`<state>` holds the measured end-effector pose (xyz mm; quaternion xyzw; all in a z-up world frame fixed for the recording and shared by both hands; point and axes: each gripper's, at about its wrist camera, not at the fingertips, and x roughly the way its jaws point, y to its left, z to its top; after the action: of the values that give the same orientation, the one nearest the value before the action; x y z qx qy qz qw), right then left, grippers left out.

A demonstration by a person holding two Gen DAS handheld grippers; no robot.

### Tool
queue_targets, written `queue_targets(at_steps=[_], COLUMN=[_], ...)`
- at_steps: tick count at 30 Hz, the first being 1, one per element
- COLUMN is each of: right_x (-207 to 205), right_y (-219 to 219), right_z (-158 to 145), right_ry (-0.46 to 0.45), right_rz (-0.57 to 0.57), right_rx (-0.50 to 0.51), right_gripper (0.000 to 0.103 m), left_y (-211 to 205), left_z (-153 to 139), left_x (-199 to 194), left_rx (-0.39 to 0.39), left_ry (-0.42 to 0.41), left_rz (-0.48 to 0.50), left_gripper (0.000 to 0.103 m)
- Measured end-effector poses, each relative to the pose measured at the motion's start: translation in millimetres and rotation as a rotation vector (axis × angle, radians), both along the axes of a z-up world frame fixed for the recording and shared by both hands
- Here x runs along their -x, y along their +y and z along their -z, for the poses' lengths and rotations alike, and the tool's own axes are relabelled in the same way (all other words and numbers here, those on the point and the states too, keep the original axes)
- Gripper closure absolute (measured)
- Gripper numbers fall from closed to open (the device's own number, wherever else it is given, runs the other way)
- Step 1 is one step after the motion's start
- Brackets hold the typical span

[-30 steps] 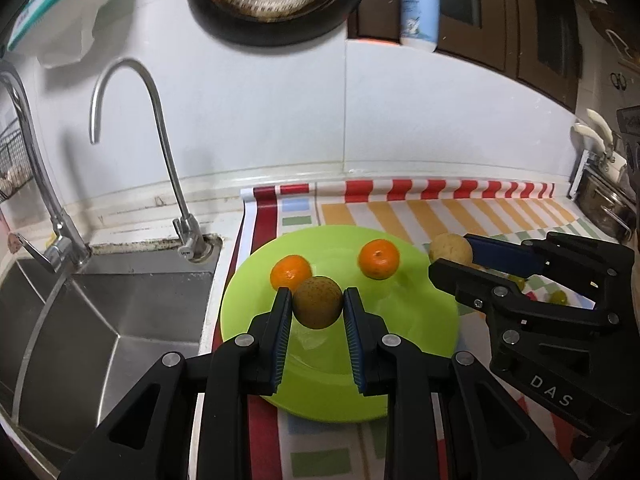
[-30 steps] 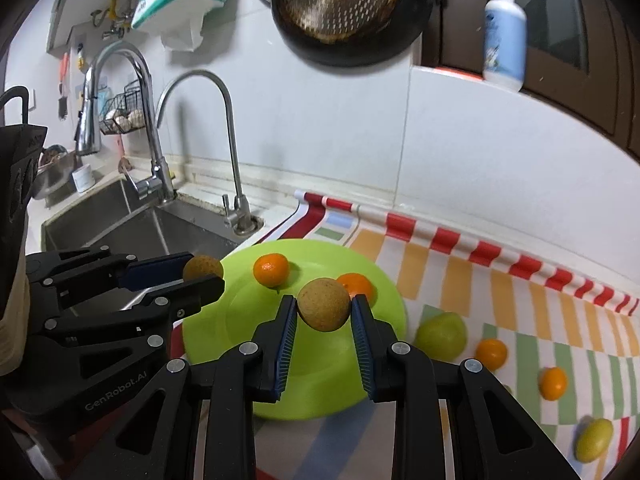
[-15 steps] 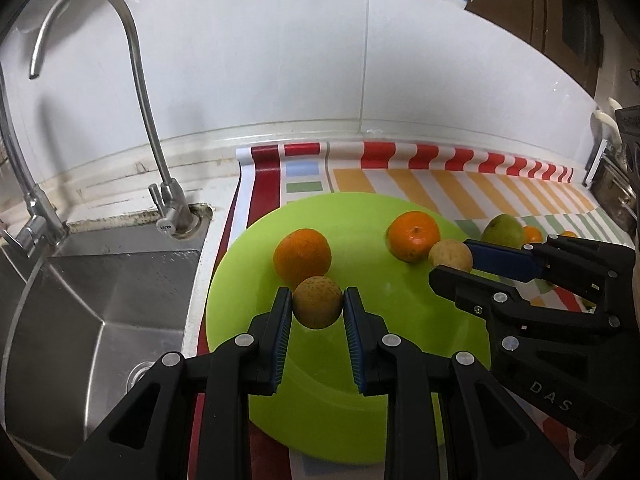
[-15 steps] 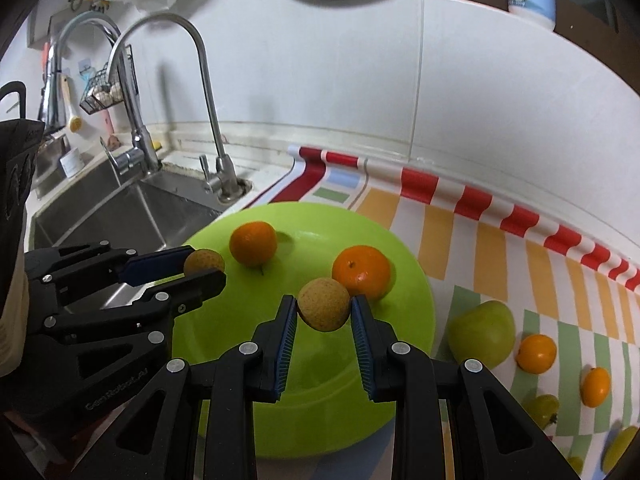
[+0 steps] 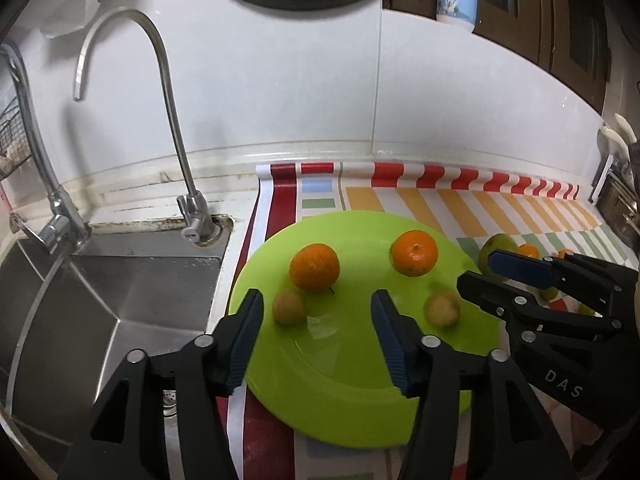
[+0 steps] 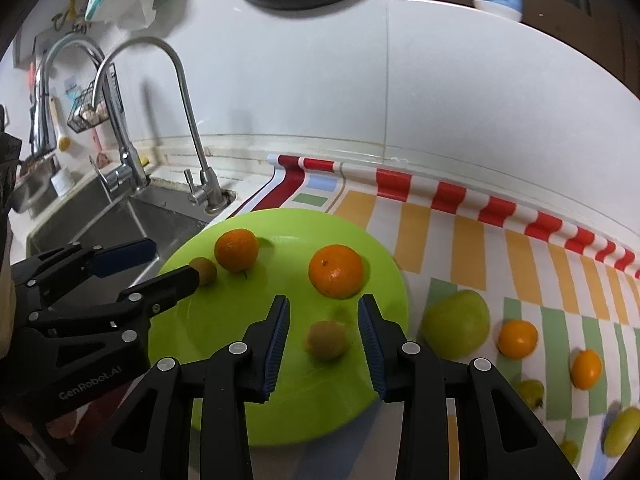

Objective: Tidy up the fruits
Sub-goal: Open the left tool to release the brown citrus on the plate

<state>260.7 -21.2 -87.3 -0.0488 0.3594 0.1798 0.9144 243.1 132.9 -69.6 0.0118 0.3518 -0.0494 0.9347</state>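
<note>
- Both pairs of jaws have just been opening: the left gripper (image 5: 316,320) stands wide, its ribbed blue pads (image 5: 244,344) clear of the small brown fruit (image 5: 289,307) between them, which lies on the green plate (image 5: 348,376).
- Narrower but parted, the right gripper (image 6: 323,322) brackets a second brown fruit (image 6: 326,340), matt and roundish; the pads do not press on it, and it too sits on the plate.
- Two oranges with dimpled, glossy peel rest farther back on the plate: one (image 5: 315,267) just behind the left gripper's fruit, the other (image 5: 414,253) nearer the plate's right rim.
- That plate is smooth, shiny, round plastic, lying on a striped mat (image 6: 460,240) of red, orange and green bands.
- Right of the plate, on the mat, sit a smooth green apple-like fruit (image 6: 456,326), touching or just beside the rim, and small oranges (image 6: 517,338) beyond it.
- Left of the plate lies a brushed steel sink (image 5: 120,288) with a curved gooseneck tap (image 5: 168,92).
</note>
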Motion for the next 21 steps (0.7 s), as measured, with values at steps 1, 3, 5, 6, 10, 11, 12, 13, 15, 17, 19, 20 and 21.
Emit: queue_targets(at_steps=[1, 3, 5, 6, 10, 11, 12, 13, 15, 17, 19, 20, 21], right_x=[4, 11, 19, 23, 39, 42, 45, 49, 56, 63, 71, 74, 77], right_y=[-2, -6, -11, -13, -24, -27, -29, -32, -37, -43, -49, -52, -56], right_z=[-3, -8, -15, -18, -30, -32, -35, -37, -43, -47, -52, -54, -56], right_ry=[-0.003, -0.016, -0.034, -0.039, -0.062, -0.066, -0.07, -0.074, -0.084, -0.096, -0.11, -0.115, -0.119], right_rz=[0.005, 0.014, 0.024, 0.028, 0.055, 0.059, 0.063, 0.066, 0.074, 0.083, 0.094, 0.101, 0.107], right_rx=[-0.004, -0.01, -0.013, -0.016, -0.033, -0.033, -0.034, -0.037, -0.038, -0.037, -0.037, -0.037, -0.04], right_gripper=[0.063, 0.059, 0.058, 0.058, 0.051, 0.051, 0.05, 0.05, 0.05, 0.05, 0.045, 0.045, 0.045], left_y=[-1, -3, -5, -5, -9, -10, -12, -14, -18, -22, -27, -29, -31], left_z=[-2, -7, -13, -15, -27, -30, -34, -37, -43, -47, -51, -53, -54], left_x=[3, 10, 19, 22, 34, 38, 42, 45, 52, 58, 64, 66, 69], left_rx=[-0.001, -0.004, 0.0, 0.002, 0.007, 0.007, 0.005, 0.003, 0.003, 0.001, 0.0, -0.002, -0.004], left_ry=[-0.006, -0.016, -0.029, -0.033, -0.052, -0.059, -0.066, -0.072, -0.083, -0.092, -0.104, -0.107, -0.109], left_rz=[0.0, -0.001, -0.004, -0.005, -0.009, -0.01, -0.01, -0.01, -0.008, -0.005, -0.005, -0.01, -0.016], left_gripper=[0.047, 0.045, 0.043, 0.042, 0.04, 0.04, 0.038, 0.037, 0.036, 0.034, 0.028, 0.026, 0.024])
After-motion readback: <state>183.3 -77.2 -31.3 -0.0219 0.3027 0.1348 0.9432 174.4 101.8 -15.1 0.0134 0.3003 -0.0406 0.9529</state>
